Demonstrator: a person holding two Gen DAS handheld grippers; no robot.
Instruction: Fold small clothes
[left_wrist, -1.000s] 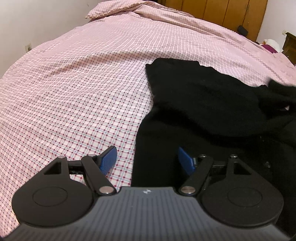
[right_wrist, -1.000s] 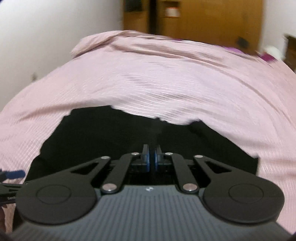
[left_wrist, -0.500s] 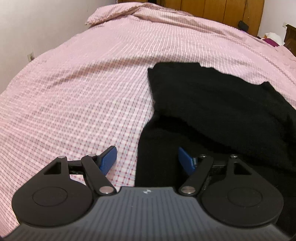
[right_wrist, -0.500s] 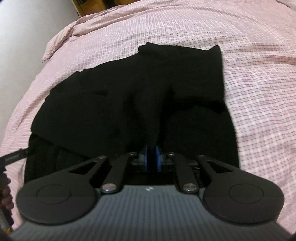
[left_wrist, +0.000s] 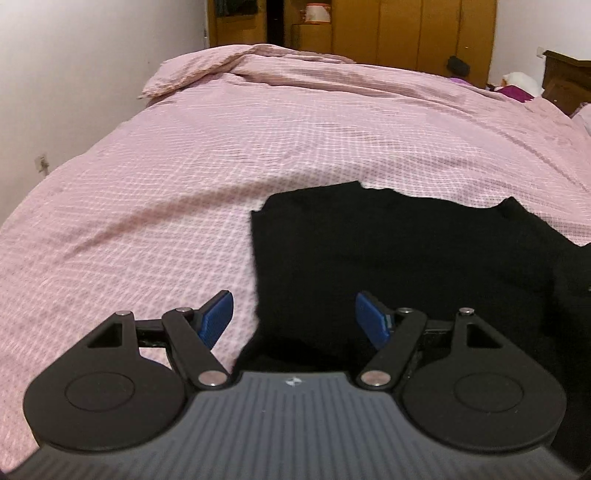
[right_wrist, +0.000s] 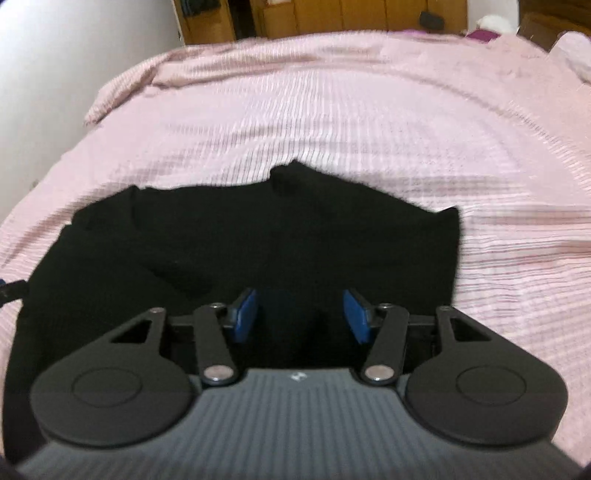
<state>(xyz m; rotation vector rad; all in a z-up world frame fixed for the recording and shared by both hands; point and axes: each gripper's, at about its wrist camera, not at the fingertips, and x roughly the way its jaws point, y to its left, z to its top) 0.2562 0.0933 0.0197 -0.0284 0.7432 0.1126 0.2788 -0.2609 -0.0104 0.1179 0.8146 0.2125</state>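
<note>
I am looking at a black garment (left_wrist: 406, 258) lying on the pink checked bed (left_wrist: 184, 192), partly folded, with one layer of the cloth doubled over another. Its left edge is running nearly straight away from me in the left wrist view, and its far edge is showing uneven corners. In the right wrist view the same piece (right_wrist: 258, 251) is spreading wide and flat, its far edge peaking in small points.
</note>
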